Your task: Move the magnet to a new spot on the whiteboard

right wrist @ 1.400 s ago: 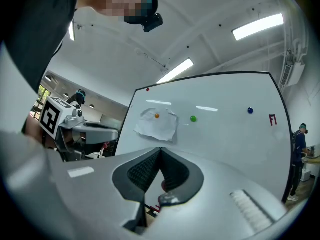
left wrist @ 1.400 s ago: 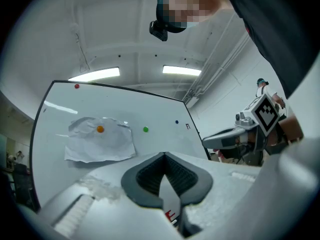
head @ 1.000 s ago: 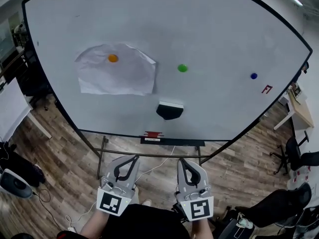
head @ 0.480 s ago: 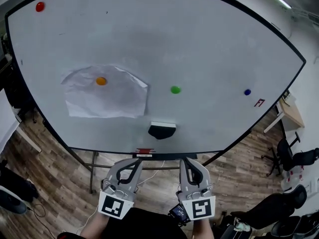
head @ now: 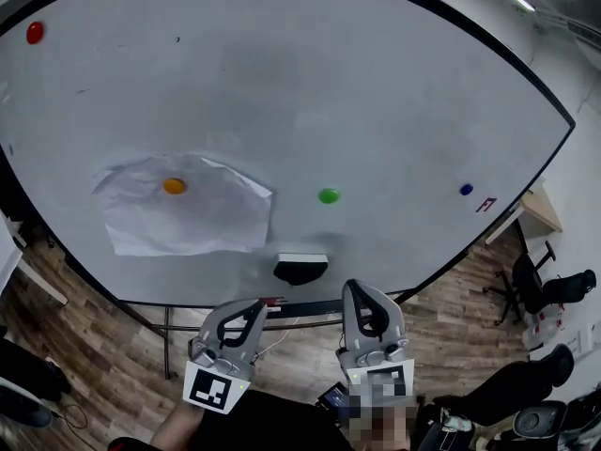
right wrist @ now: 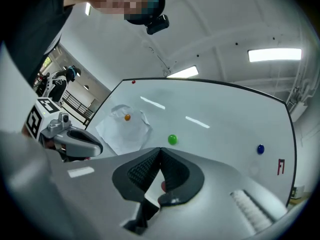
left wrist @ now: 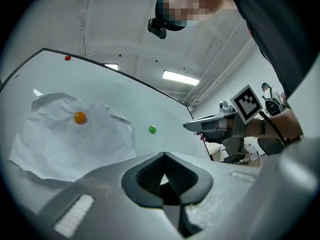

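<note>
A large whiteboard [head: 310, 92] fills the head view. On it sit a green magnet [head: 329, 195], a blue magnet [head: 467, 189], a red magnet [head: 35, 32] at the top left, and an orange magnet [head: 174, 185] pinning a crumpled sheet of paper [head: 183, 216]. My left gripper [head: 252, 305] and right gripper [head: 359, 295] hang side by side below the board's lower edge, well short of the magnets. Both are shut with nothing held. The green magnet [right wrist: 172, 139] lies just above the right gripper's tips in its own view.
A black eraser [head: 300, 267] clings near the board's lower edge, above the grippers. A small red mark [head: 485, 204] is drawn near the blue magnet. The board's stand, wood floor, office chairs [head: 540, 285] and a desk lie below and to the right.
The view has tilted upward: the whiteboard and magnets slid down in the picture and the grippers now sit closer under the board's edge. Neither gripper opened.
</note>
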The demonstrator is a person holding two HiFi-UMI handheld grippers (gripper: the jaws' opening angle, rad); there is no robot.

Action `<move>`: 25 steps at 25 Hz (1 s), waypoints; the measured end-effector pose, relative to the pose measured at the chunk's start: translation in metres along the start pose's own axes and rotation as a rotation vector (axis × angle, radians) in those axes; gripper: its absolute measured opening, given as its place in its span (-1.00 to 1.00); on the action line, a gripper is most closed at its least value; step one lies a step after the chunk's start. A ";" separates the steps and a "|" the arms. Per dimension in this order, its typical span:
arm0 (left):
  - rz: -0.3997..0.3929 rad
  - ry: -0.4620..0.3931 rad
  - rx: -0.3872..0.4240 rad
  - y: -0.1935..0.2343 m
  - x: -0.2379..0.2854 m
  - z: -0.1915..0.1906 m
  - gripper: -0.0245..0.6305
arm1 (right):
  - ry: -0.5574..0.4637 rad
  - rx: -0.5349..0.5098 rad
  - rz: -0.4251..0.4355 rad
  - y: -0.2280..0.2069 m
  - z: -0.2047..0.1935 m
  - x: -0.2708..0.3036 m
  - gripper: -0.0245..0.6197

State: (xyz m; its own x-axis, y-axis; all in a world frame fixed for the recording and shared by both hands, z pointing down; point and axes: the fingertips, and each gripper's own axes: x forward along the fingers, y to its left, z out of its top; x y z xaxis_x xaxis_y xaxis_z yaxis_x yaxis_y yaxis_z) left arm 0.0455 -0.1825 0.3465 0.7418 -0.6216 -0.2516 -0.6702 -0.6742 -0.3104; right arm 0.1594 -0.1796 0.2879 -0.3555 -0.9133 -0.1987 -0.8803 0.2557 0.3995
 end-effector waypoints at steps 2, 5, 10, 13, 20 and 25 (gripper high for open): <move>-0.013 0.004 -0.010 0.005 0.004 -0.005 -0.93 | 0.011 -0.007 0.000 -0.001 0.000 0.009 -0.91; -0.037 -0.002 -0.023 0.011 0.011 -0.007 -0.93 | 0.018 -0.025 -0.009 -0.003 0.001 0.020 -0.91; -0.086 -0.021 -0.034 0.017 0.023 -0.012 -0.93 | 0.016 -0.035 -0.043 -0.006 0.008 0.039 -0.91; -0.122 -0.027 -0.047 0.019 0.030 -0.018 -0.93 | 0.010 -0.069 -0.062 -0.008 0.015 0.050 -0.91; -0.184 -0.048 -0.060 0.026 0.044 -0.021 -0.93 | 0.032 -0.106 -0.093 -0.015 0.019 0.072 -0.81; -0.218 -0.050 -0.060 0.030 0.045 -0.026 -0.93 | 0.033 -0.109 -0.120 -0.017 0.020 0.086 -0.70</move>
State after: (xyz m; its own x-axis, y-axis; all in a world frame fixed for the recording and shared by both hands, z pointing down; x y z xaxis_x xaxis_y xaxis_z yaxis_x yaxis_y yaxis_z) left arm 0.0578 -0.2410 0.3502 0.8686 -0.4389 -0.2301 -0.4928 -0.8137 -0.3082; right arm 0.1377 -0.2557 0.2457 -0.2375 -0.9457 -0.2217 -0.8761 0.1100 0.4694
